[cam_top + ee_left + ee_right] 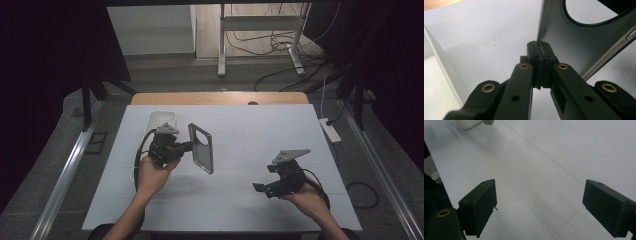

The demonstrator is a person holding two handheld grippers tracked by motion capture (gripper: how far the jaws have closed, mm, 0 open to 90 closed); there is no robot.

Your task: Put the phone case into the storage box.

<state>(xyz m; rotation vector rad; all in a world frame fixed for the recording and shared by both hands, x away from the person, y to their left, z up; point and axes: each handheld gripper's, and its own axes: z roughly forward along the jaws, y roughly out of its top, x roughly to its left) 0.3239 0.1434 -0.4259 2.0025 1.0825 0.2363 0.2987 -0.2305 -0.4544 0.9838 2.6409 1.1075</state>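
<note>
While one phone case [201, 148] hangs clamped, one tray [159, 121] waits.

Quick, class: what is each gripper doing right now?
Left gripper: shut on the edge of the grey phone case, held up off the table.
Right gripper: open, nothing between its jaws.

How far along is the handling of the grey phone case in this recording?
Done: the left gripper has picked up the grey phone case and holds it clear of the white table, shut on its edge, as the left gripper view shows. In hand: the right gripper hovers apart, its fingers open with nothing between them. Left: setting the case down, perhaps in the white tray beside it.
</note>
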